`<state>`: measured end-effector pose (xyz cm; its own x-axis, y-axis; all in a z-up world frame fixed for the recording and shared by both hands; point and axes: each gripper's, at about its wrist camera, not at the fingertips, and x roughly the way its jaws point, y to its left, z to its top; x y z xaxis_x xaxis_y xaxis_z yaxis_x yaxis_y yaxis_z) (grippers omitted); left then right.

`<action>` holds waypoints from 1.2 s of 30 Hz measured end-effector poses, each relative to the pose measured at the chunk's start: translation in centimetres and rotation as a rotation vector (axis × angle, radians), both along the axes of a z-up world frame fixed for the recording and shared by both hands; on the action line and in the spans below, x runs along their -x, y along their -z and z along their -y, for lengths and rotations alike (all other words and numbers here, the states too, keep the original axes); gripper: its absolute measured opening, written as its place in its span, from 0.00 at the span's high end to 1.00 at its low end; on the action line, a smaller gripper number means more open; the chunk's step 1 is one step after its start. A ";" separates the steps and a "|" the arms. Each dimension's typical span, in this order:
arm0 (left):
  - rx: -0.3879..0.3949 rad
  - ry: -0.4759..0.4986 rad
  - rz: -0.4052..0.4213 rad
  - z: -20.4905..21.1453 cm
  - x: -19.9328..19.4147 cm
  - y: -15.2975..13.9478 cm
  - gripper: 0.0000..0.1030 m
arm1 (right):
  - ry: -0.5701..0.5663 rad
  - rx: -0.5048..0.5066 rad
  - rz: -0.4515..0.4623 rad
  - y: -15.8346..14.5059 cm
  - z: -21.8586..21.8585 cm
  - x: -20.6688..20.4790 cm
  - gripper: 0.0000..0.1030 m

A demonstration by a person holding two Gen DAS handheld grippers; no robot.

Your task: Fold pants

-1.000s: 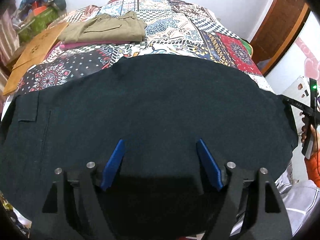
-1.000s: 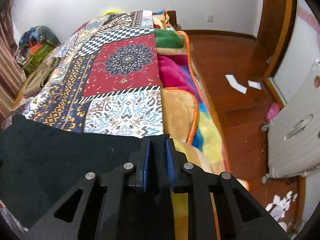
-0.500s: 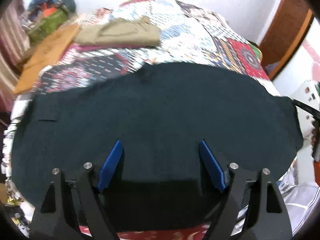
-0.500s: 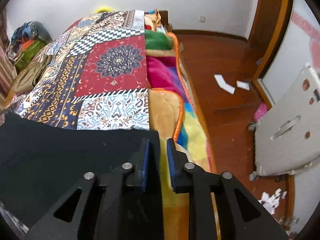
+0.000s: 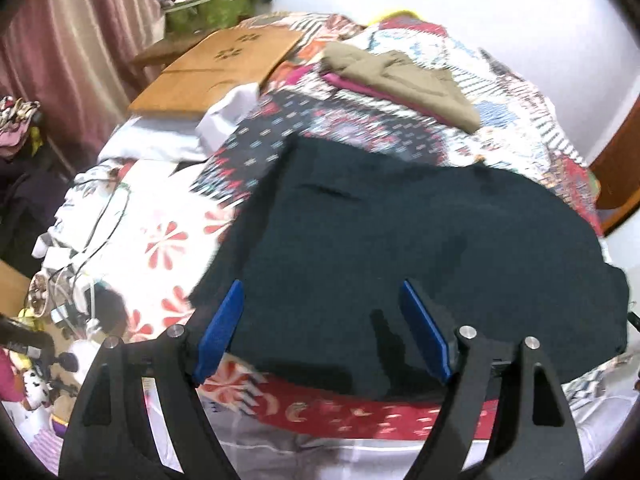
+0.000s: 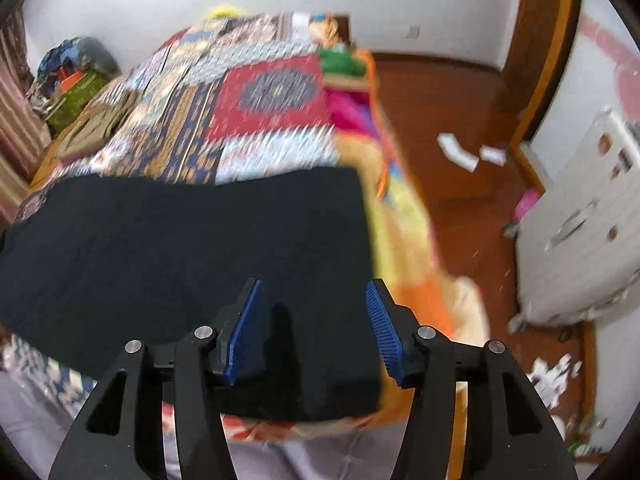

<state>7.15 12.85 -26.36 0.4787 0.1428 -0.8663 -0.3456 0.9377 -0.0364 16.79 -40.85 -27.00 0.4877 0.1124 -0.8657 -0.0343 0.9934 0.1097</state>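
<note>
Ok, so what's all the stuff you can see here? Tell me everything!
dark pants: one, black, spread flat on the near part of the bed
quilt: one, many-coloured patchwork, covering the bed
folded clothes: one small pile, khaki on top of pink, far end of the bed
wooden board: one, light brown, at the far left edge of the bed
green bag: one, green, in the far corner by the curtain
cables: a few, white and black, left of the bed
papers: a few, white, on the wooden floor
left gripper: one, black with blue pads, open over the pants
right gripper: one, black with blue pads, opening over the pants' corner
</note>
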 end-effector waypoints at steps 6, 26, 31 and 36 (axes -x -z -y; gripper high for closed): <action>-0.115 0.039 -0.052 -0.3 0.7 3.3 0.21 | -0.040 0.137 -0.030 2.0 -2.0 1.2 0.51; 0.089 0.339 0.107 9.5 -1.6 -2.3 0.30 | -0.469 -0.025 0.094 -5.7 -17.0 0.4 0.48; 0.128 0.479 0.041 14.5 -2.3 0.1 0.30 | -0.576 -0.003 0.013 -2.8 -20.2 0.6 0.48; 0.156 0.504 -0.004 15.0 -1.6 2.1 0.29 | -0.567 -0.065 -0.051 -1.9 -18.7 0.7 0.48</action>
